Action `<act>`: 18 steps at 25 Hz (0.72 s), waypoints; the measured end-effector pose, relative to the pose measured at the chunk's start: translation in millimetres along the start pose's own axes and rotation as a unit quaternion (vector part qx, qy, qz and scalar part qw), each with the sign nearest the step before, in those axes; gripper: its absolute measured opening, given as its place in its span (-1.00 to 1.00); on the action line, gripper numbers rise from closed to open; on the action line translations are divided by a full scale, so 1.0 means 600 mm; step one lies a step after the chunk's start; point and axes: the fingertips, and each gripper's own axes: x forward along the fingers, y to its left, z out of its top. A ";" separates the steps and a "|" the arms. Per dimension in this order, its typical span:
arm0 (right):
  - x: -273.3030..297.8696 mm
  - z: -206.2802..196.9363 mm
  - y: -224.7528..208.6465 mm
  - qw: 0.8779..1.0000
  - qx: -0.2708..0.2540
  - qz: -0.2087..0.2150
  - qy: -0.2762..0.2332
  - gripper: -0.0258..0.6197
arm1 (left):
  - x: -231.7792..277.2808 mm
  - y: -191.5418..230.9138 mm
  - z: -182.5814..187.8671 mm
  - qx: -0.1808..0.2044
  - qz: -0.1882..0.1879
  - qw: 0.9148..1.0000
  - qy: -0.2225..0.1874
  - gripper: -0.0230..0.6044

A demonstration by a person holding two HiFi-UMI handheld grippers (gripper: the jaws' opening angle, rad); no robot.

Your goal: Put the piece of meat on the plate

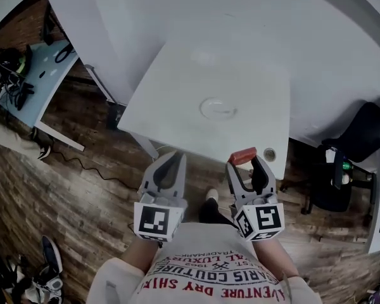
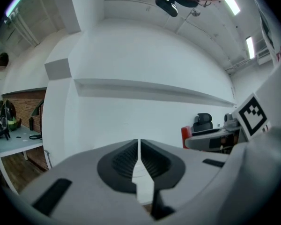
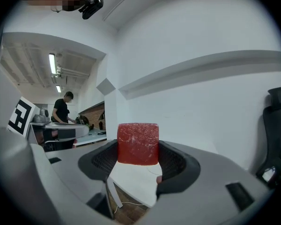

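Shirt (image 1: 215, 277) print reads "COUTURE" and "DRY". Right tool (image 1: 246, 164) clamps the meat (image 1: 242, 155) at the desk's (image 1: 177, 94) near edge, with the plate (image 1: 218, 108) at eleven o'clock. Left tool (image 1: 171, 163) jaws together.

Layout: table, plate and two grippers

The plate (image 1: 218, 108) lies on the table (image 1: 177, 75), near the middle of its near half. The left gripper (image 1: 175, 158) and right gripper (image 1: 246, 164) sit side by side at the table's near edge, below the plate in the head view. The piece of meat (image 1: 244, 154) sits between the right gripper's jaws, apart from the plate. A chair (image 1: 361, 138) stands right of the table, and a desk (image 1: 44, 81) stands well to its left.
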 end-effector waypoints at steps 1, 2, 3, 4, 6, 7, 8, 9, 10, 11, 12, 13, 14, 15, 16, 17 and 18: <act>0.017 0.007 -0.017 1.000 -0.001 0.003 0.000 -0.07 | 0.024 0.001 0.006 0.005 0.000 1.000 -0.001 -0.86; 0.034 0.013 -0.034 1.000 -0.002 0.005 0.000 -0.06 | 0.049 0.002 0.010 0.014 0.000 1.000 -0.004 -0.86; 0.052 0.018 -0.052 1.000 -0.003 0.008 0.001 -0.07 | 0.073 0.003 0.013 0.021 0.001 1.000 -0.006 -0.87; 0.069 0.021 -0.072 1.000 -0.003 0.011 0.003 -0.06 | 0.098 0.003 0.015 0.022 0.003 1.000 -0.006 -0.87; 0.103 0.025 -0.113 1.000 -0.001 0.015 0.007 -0.06 | 0.146 -0.001 0.013 0.019 0.006 1.000 0.001 -0.86; 0.120 0.027 -0.133 1.000 0.001 0.017 0.009 -0.07 | 0.171 -0.005 0.014 0.022 0.005 1.000 0.002 -0.87; 0.137 0.028 -0.152 1.000 0.003 0.019 0.011 -0.06 | 0.195 -0.010 0.016 0.024 0.003 1.000 0.000 -0.86; 0.152 0.028 -0.169 1.000 0.006 0.022 0.014 -0.06 | 0.217 -0.014 0.019 0.024 0.002 1.000 -0.001 -0.87; 0.166 0.028 -0.184 1.000 0.008 0.025 0.017 -0.07 | 0.236 -0.017 0.021 0.024 0.002 1.000 -0.001 -0.87; 0.179 0.029 -0.197 0.999 0.009 0.027 0.020 -0.06 | 0.254 -0.018 0.021 0.024 0.004 1.000 0.002 -0.87; 0.191 0.029 -0.210 0.999 0.008 0.029 0.024 -0.06 | 0.270 -0.017 0.021 0.025 0.006 1.000 0.008 -0.87; 0.204 0.028 -0.221 0.999 0.008 0.029 0.028 -0.06 | 0.285 -0.015 0.020 0.026 0.009 1.000 0.013 -0.87; 0.216 0.026 -0.230 0.999 0.009 0.029 0.032 -0.06 | 0.299 -0.012 0.020 0.026 0.011 1.000 0.014 -0.87; 0.227 0.023 -0.237 0.999 0.011 0.028 0.036 -0.06 | 0.311 -0.008 0.022 0.025 0.013 1.000 0.014 -0.87; 0.236 0.020 -0.242 0.999 0.012 0.028 0.040 -0.06 | 0.321 -0.004 0.022 0.024 0.014 1.000 0.013 -0.86; 0.244 0.016 -0.245 0.999 0.013 0.027 0.045 -0.06 | 0.329 0.001 0.019 0.022 0.015 1.000 0.016 -0.87; 0.251 0.012 -0.247 0.998 0.014 0.026 0.050 -0.06 | 0.336 0.006 0.013 0.021 0.015 0.999 0.021 -0.87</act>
